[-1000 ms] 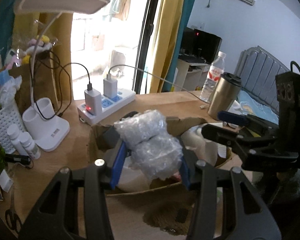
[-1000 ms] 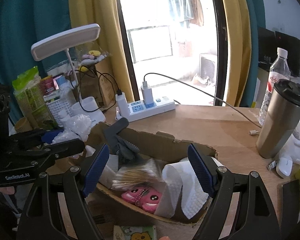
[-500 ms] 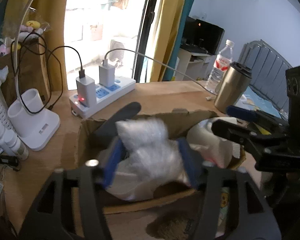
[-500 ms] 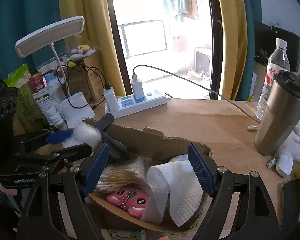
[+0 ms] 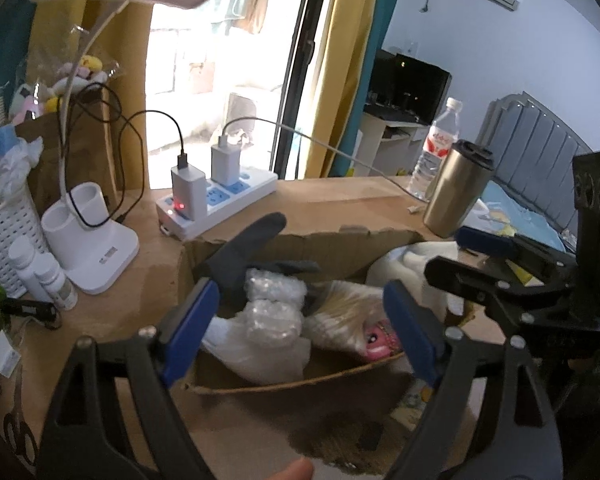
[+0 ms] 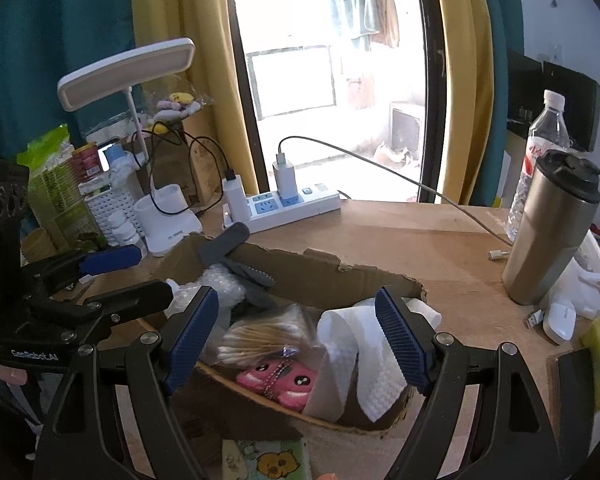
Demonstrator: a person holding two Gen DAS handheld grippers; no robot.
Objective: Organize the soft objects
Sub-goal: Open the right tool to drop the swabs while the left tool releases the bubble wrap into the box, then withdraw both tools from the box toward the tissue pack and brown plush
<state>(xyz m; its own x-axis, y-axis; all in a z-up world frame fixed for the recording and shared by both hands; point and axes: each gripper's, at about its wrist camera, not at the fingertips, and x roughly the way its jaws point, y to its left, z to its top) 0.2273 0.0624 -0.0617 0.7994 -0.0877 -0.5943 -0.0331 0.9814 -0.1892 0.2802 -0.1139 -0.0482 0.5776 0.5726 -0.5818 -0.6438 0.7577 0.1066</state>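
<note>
left tongs (image 5: 296, 332) now spread, bubble wrap (image 5: 274, 308) dropped in cardboard box (image 5: 300, 240), right tongs (image 6: 296, 338) spread w/ nothing held

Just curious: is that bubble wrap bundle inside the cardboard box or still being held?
Inside. The bubble wrap bundle lies in the cardboard box, and the left hand-held gripper is open, not touching it.

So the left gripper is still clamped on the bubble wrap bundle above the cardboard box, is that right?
Not quite. The left wrist view shows the left gripper open, its fingers spread apart. The bubble wrap bundle has been let go and now lies inside the cardboard box, beside the cotton swabs.
</note>
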